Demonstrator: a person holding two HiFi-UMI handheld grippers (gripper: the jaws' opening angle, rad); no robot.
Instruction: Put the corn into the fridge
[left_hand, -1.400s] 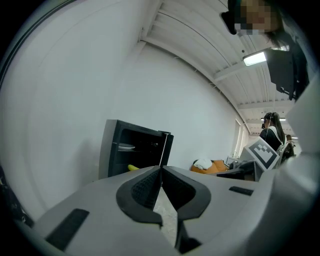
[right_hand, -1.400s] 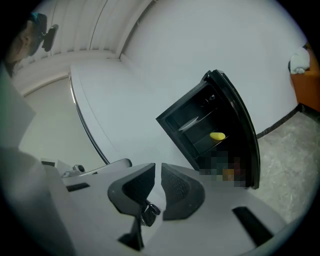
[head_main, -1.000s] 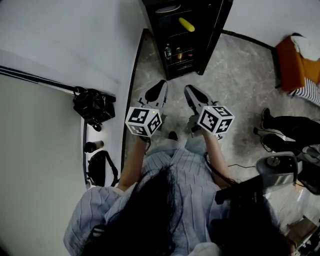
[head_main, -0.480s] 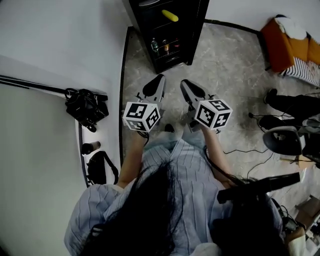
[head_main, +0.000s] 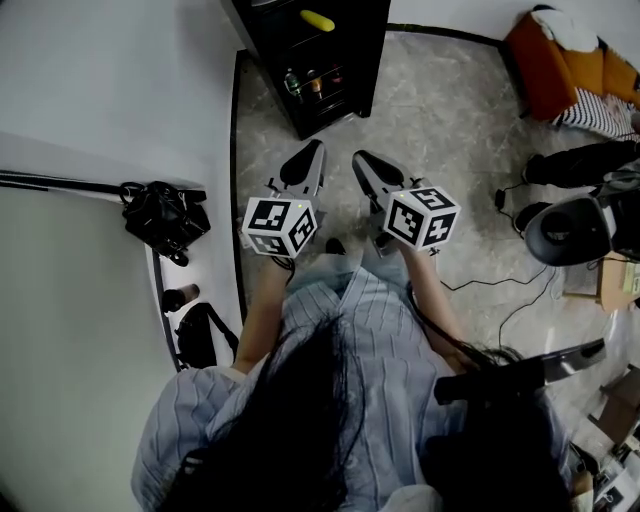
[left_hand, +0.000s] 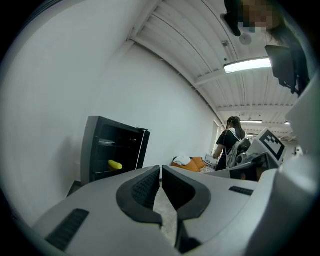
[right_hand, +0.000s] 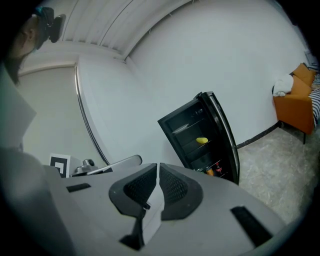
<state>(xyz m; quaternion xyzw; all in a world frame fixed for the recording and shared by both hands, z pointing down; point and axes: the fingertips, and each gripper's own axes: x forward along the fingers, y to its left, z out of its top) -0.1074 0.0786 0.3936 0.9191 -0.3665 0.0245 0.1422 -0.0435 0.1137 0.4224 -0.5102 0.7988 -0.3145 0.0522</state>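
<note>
The yellow corn (head_main: 317, 20) lies on a shelf inside the open black fridge (head_main: 270, 60) at the top of the head view. It also shows in the left gripper view as corn (left_hand: 115, 164) and in the right gripper view as corn (right_hand: 202, 140). My left gripper (head_main: 313, 150) and right gripper (head_main: 360, 160) hover side by side over the floor, short of the fridge and apart from it. Both are shut with nothing between their jaws, as the left gripper (left_hand: 161, 168) and right gripper (right_hand: 157, 165) close-ups confirm.
Bottles (head_main: 310, 82) stand on the fridge's lower shelf. A white wall runs along the left, with a black bag (head_main: 165, 215) at its foot. An orange sofa (head_main: 560, 50), an office chair (head_main: 575, 225) and floor cables (head_main: 500, 290) lie to the right. A person (left_hand: 230, 142) stands farther off.
In the head view the fridge and corn have slid toward the top left edge. Both grippers have shifted slightly left and up with it, still shut and side by side.
</note>
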